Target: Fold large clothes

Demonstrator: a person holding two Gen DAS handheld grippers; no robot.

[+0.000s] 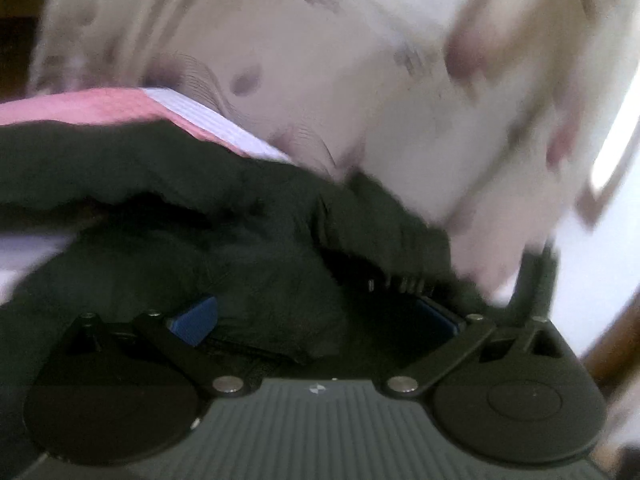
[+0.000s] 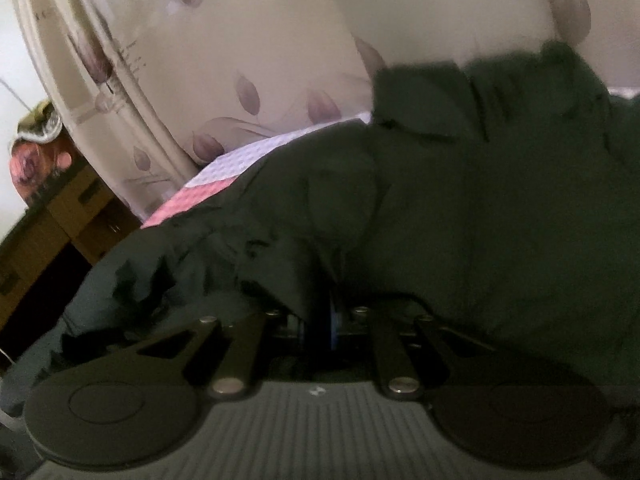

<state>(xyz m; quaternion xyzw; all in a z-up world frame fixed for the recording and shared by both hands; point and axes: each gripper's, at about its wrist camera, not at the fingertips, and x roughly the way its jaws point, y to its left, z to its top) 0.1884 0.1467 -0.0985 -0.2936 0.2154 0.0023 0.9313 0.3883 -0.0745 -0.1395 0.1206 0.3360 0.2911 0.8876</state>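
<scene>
Left gripper (image 1: 316, 320): lower centre of the left wrist view; blue pads (image 1: 196, 318) stand wide apart, with dark garment (image 1: 168, 184) bunched between them; whether they press on it cannot be told.
Dark garment: spreads from lower left to centre, over the pink-and-white checked cover (image 1: 120, 106).
Right gripper (image 2: 320, 320): lower centre of the right wrist view; jaws pressed together, pinching a fold of the garment.
Garment, right view: fills centre and right, one end raised at upper right.
Background: floral panel (image 2: 260, 40), upper centre.
Step in hand: judged mid-fold, an edge being carried.
Next move: lay the pinched edge flat, aligned, then release.
</scene>
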